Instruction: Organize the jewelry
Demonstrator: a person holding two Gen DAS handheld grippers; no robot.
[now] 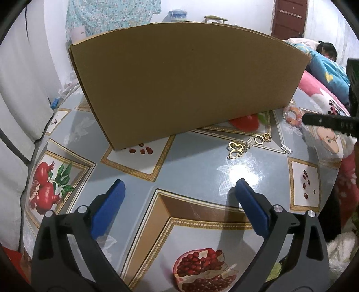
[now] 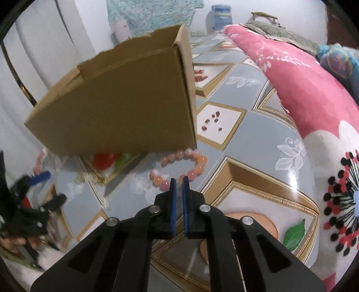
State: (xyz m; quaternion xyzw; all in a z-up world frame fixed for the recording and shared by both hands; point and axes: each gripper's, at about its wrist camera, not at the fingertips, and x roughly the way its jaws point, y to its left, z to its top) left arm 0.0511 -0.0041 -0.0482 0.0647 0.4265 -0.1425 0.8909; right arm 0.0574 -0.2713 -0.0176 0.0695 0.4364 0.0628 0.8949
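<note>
Right gripper (image 2: 178, 180) jaws nearly closed (gripping nothing), bead bracelet (image 2: 179, 167) just beyond; left gripper (image 1: 179, 187) jaws wide, empty.

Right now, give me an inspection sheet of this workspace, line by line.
Surface: table under a glossy pomegranate-print tablecloth.
Job's things: cardboard box standing on the cloth; pink beaded bracelet by the box's corner; gold butterfly pendant, gold rings and a small silver charm lying loose.
Clutter: nothing seen on the cloth.
Grippers: left gripper wide open, nothing between its fingers; right gripper shut at the bracelet's near beads, grip cannot be confirmed.
Cables: nothing seen.
Surroundings: pink floral blanket along the table's edge, white curtain, brown door.
</note>
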